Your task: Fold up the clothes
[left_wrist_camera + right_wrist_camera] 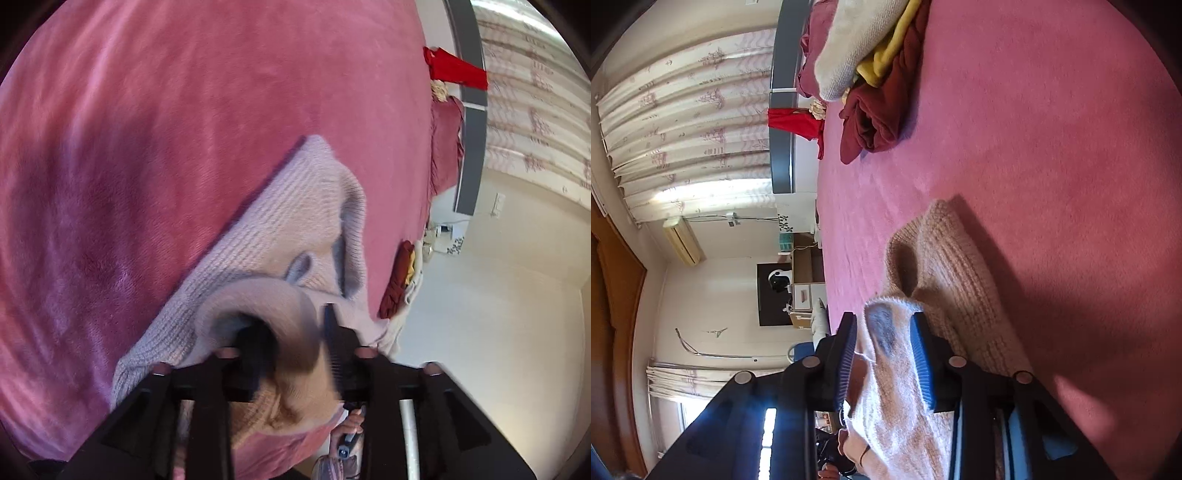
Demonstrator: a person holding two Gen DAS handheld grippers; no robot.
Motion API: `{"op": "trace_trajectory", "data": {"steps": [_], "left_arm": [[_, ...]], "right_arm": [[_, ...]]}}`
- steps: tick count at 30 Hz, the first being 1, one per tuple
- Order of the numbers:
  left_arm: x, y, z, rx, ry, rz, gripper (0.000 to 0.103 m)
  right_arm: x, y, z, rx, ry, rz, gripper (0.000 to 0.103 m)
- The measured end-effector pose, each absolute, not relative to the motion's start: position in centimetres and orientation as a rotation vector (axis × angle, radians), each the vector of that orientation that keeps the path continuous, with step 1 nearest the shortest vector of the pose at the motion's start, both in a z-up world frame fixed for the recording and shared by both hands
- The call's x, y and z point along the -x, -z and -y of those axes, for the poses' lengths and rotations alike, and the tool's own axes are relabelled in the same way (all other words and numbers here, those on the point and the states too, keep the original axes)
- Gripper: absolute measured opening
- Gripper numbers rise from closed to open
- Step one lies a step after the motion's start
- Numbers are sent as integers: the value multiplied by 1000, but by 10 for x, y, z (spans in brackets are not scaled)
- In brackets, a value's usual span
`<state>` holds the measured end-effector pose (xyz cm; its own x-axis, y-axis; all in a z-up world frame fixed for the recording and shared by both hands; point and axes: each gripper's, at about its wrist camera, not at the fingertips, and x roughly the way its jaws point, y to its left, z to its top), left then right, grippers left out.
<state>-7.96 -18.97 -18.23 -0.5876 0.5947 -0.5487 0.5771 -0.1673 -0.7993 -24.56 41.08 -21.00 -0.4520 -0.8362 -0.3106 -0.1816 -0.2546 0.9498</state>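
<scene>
A pale pink knitted sweater [280,221] lies on a bed covered by a pink plush blanket [166,110]. In the left wrist view my left gripper [291,332] is shut on a bunched fold of the sweater, which bulges between the fingers and hides the left one. In the right wrist view my right gripper [886,350] is shut on another edge of the same sweater [945,251], with knit fabric pinched between the blue-padded fingers [923,362] and hanging toward the camera.
A pile of clothes, dark red [879,110], yellow and cream, sits on the blanket [1052,129] farther up the bed. A grey headboard [781,110], a red cloth [792,123], curtains and room furniture lie beyond the bed's edge.
</scene>
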Motion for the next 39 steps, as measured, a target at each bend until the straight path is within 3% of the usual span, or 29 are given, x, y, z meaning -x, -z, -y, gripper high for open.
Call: {"op": "trace_trajectory", "data": {"steps": [3,8,14,19,23,27,28,30,31,33,36,39], "left_arm": [[78,163,194,1463,-1980,1931,71],[63,140,197,1554,-2120,1671,73],[23,130,157,1576,-2319,1059,74],[13,129,128,1483,-2480,647,74],[21,125,111,1400,-2423,553,74],[24,132,86,1382,-2364,324,74],[23,134,81,1390,-2355,260,73],[20,139,74,1403,-2344,153,55],[19,142,73,1413,-2338,116,51],[18,149,80,1448,-2326,114,37],[16,154,97,1480,-2299,189,28],[14,157,104,1515,-2273,186,28]], "right_arm": [[242,198,-412,-1274,1763,1461,36],[223,155,-377,-1271,1804,1198,38],[190,146,-248,-1403,1519,920,40],[182,171,-154,-1510,1328,908,40],[177,193,-112,-1606,1276,870,42],[180,200,-100,-1565,1228,977,42],[182,197,-97,-1546,1225,988,42],[185,187,-86,-1507,1237,935,39],[186,182,-81,-1488,1243,909,37],[189,170,-67,-1460,1255,849,37],[203,151,-40,-1429,1331,752,37],[231,138,-10,-1410,1504,625,38]]}}
